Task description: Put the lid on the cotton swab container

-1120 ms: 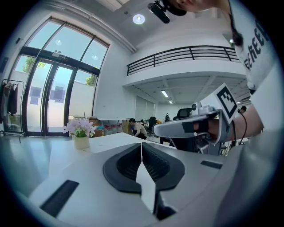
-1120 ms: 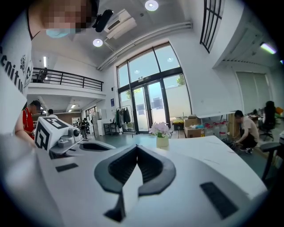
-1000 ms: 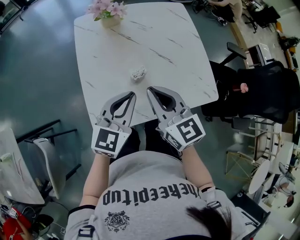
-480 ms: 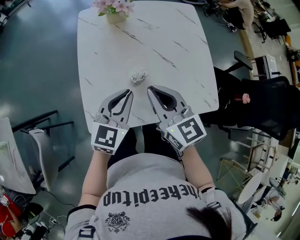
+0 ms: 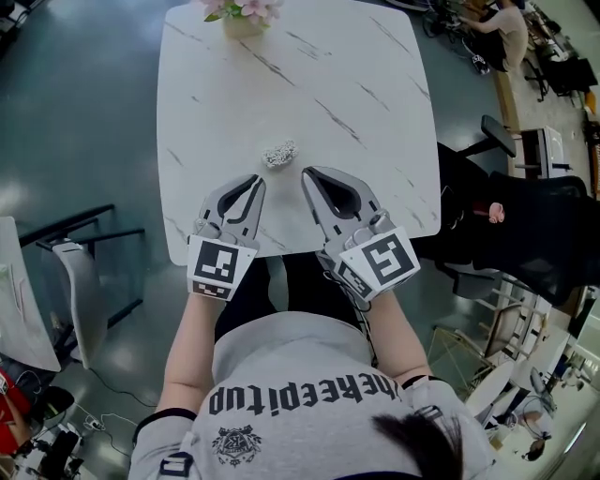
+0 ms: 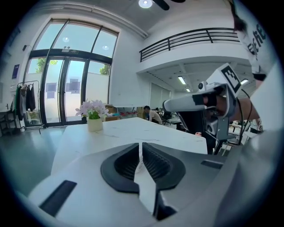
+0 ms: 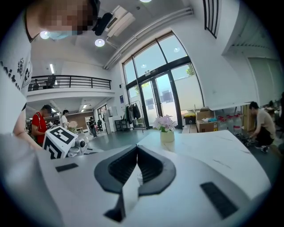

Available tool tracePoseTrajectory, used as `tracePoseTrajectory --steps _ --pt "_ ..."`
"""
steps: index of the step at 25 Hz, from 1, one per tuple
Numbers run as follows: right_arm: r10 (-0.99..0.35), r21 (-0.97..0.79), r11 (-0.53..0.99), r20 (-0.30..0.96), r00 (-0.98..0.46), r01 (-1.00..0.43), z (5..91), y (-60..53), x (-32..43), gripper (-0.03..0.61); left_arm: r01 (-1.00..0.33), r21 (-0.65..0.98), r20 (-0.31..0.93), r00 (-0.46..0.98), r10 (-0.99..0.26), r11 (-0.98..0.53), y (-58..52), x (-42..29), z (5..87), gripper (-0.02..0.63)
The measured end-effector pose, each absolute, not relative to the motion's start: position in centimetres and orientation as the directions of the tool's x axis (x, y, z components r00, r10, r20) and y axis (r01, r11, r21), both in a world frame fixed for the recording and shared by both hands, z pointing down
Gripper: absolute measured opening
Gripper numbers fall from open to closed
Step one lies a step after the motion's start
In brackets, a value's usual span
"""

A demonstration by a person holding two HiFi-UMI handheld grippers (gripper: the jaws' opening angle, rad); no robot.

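Note:
A small, glittery clear object, apparently the cotton swab container (image 5: 279,153), lies on the white marble table (image 5: 375,122) near its front middle; I cannot make out a separate lid. My left gripper (image 5: 255,179) points at it from just below left, shut and empty. My right gripper (image 5: 307,172) points at it from just below right, also shut and empty. Neither touches it. In the left gripper view the left gripper (image 6: 140,144) has its jaws pressed together and hides the container. The right gripper (image 7: 136,147) shows the same in its own view.
A pot of pink flowers (image 5: 242,13) stands at the table's far edge, also seen as the flower pot (image 6: 94,120) and flower pot (image 7: 167,131). Black office chairs (image 5: 525,216) stand right of the table, a white chair (image 5: 80,281) to the left. People sit in the background.
Both grippers have edged forward toward the small object and sunk a little over the table's front edge. Their jaws stay shut. The object has not moved on the table.

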State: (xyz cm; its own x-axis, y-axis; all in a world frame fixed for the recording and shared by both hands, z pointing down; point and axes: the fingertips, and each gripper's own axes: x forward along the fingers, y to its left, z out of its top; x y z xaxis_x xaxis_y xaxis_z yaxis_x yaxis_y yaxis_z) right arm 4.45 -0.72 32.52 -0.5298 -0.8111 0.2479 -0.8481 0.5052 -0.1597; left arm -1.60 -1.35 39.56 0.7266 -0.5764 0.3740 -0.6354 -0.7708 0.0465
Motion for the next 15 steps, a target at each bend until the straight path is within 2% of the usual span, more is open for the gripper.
tracePoseTrajectory --steps 1,4,15 --pt "-0.809 -0.162 0.507 0.248 -0.532 -0.847 32.7 -0.8 4.5 0.012 -0.641 0.052 0.38 0.722 -0.579 -0.766 -1.5 -1.6 39.9 0.024" --pt "-0.803 -0.166 0.513 0.253 -0.54 -0.842 33.0 -1.1 4.7 0.012 -0.652 0.069 0.405 0.71 -0.577 -0.755 -2.0 -1.5 40.9 0.1" --pt "-0.788 -0.189 0.527 0.256 -0.559 -0.829 33.6 -2.1 5.2 0.012 -0.651 0.098 0.489 0.69 -0.533 -0.753 -3.1 -0.7 44.8 0.17"
